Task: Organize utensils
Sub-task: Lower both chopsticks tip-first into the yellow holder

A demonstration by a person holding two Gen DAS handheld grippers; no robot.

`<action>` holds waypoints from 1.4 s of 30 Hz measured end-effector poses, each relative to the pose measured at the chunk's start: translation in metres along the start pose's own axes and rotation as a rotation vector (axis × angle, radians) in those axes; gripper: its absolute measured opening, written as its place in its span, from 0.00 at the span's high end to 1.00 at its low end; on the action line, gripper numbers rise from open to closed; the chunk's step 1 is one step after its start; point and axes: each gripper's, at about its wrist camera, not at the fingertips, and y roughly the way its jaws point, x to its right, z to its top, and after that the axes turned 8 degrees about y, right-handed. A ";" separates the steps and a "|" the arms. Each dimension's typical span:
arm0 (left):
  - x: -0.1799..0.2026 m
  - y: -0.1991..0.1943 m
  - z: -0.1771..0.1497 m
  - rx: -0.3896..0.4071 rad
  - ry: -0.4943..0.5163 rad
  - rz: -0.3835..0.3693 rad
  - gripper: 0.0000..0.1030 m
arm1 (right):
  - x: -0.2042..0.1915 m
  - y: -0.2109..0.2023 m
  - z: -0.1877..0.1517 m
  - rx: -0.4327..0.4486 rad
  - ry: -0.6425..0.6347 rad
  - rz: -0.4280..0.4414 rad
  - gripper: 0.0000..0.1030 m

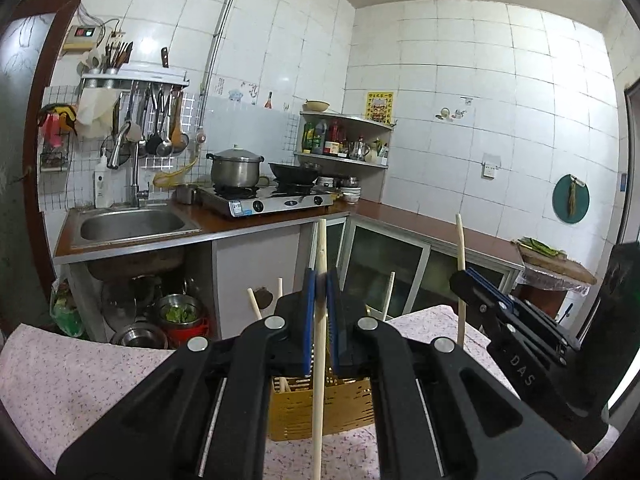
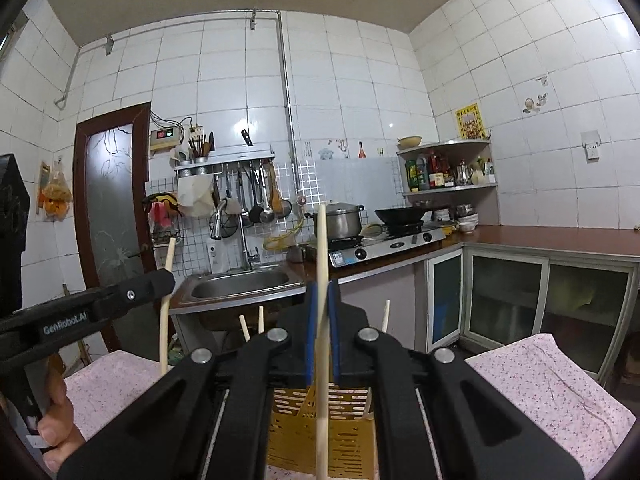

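Left wrist: left gripper (image 1: 320, 280) clamped tight on one chopstick (image 1: 319, 360), held near upright above the yellow slotted holder (image 1: 320, 412) on the floral cloth (image 1: 80, 380). Right gripper (image 1: 466, 278) off to the right, pinching its own stick. A few sticks already stand in the holder. Right wrist: right gripper (image 2: 322, 292) likewise closed on a chopstick (image 2: 322, 320) over the holder (image 2: 320, 428); left gripper (image 2: 162, 278) at left with its stick. Judgement: partly done; both held sticks not yet dropped in.

Even, fairly bright indoor light fills both views; glossy white wall tiles (image 1: 472, 92) show soft glare, fisheye edges bend and darken, focus stays sharp.
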 end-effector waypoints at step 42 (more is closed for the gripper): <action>-0.021 0.085 -0.039 0.102 -0.021 -0.012 0.96 | 0.012 0.069 -0.037 0.183 -0.038 0.016 0.94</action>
